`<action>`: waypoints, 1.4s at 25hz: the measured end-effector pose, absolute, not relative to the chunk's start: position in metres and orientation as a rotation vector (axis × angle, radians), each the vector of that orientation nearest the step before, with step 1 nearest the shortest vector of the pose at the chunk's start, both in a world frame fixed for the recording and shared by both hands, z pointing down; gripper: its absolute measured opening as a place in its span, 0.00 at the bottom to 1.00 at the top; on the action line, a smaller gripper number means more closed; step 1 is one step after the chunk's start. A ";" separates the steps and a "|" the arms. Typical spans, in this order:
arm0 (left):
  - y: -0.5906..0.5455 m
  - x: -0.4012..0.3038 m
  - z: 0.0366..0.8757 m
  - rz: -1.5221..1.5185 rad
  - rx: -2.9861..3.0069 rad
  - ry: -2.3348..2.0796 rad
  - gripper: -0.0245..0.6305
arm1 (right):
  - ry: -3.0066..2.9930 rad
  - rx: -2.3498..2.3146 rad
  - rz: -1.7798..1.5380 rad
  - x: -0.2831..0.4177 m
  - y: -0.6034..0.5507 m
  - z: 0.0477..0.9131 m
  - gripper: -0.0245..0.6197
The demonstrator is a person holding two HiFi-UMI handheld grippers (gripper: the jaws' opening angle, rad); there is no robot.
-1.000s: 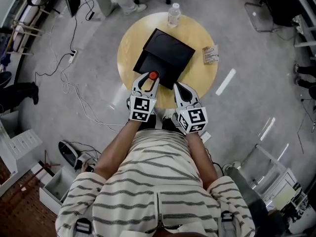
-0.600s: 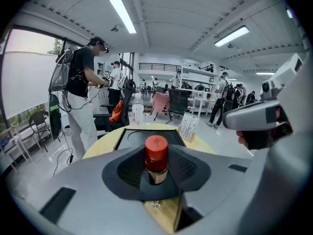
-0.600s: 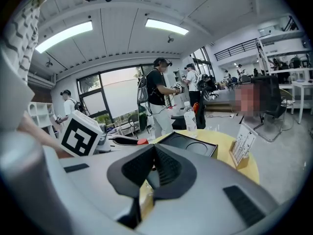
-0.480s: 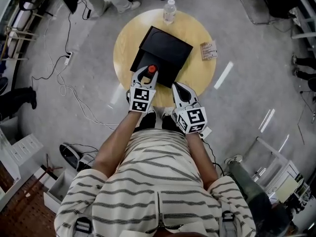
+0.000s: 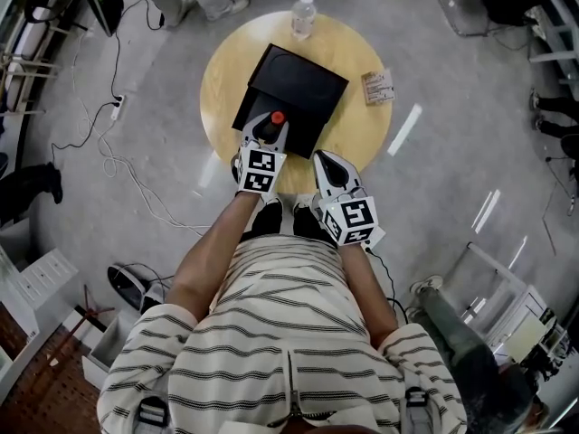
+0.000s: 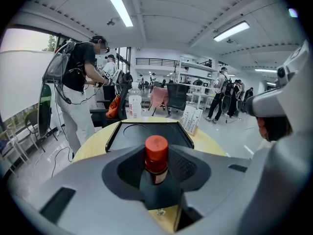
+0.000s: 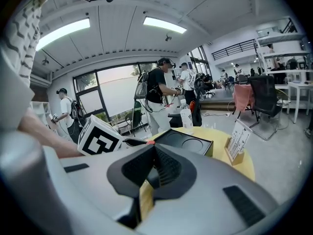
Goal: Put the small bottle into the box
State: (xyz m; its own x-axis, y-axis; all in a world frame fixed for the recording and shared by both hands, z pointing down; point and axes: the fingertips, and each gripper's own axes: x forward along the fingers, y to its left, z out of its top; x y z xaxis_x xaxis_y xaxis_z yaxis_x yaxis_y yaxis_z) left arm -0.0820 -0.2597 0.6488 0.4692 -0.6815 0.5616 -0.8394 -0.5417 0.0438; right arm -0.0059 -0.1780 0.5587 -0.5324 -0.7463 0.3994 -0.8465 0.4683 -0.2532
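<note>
A small dark bottle with a red cap [image 5: 277,118] [image 6: 156,159] stands upright between the jaws of my left gripper [image 5: 271,127] [image 6: 156,173], which is shut on it. It hangs over the near left corner of the open black box [image 5: 297,87] [image 6: 146,129], whose tray shows round recesses. To the right, my right gripper [image 5: 324,160] [image 7: 153,166] sits over the table's near edge with its jaws shut and nothing in them. The box [image 7: 189,144] lies ahead of it, with the left gripper's marker cube to its left.
The box rests on a round yellow table [image 5: 360,132]. A clear water bottle [image 5: 302,15] [image 6: 134,102] [image 7: 186,117] stands at its far edge and a small card stand [image 5: 378,87] [image 6: 190,119] [image 7: 238,142] at its right. Cables trail on the floor at left; people stand beyond the table.
My left gripper has carried the bottle forward, from the box's near edge to over its near corner. The right gripper has barely moved.
</note>
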 end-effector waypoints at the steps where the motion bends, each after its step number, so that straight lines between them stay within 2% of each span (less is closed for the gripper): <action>1: -0.261 -0.081 0.651 0.717 2.409 -1.288 0.26 | -2.482 1.376 0.626 -0.005 -0.178 0.559 0.06; 16: -0.267 -0.071 0.689 0.800 2.367 -1.237 0.26 | -2.461 1.379 0.614 0.001 -0.174 0.565 0.06; 35: -0.268 -0.066 0.697 0.820 2.347 -1.234 0.27 | -2.451 1.371 0.615 0.001 -0.169 0.568 0.06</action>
State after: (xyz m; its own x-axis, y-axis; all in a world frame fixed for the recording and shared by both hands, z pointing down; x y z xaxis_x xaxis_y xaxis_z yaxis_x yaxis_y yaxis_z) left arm -0.0665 -0.2683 0.6967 0.4490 -0.6213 0.6421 -0.8326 -0.5517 0.0483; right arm 0.0013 -0.1687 0.5683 -0.5181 -0.7423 0.4250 -0.8550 0.4634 -0.2328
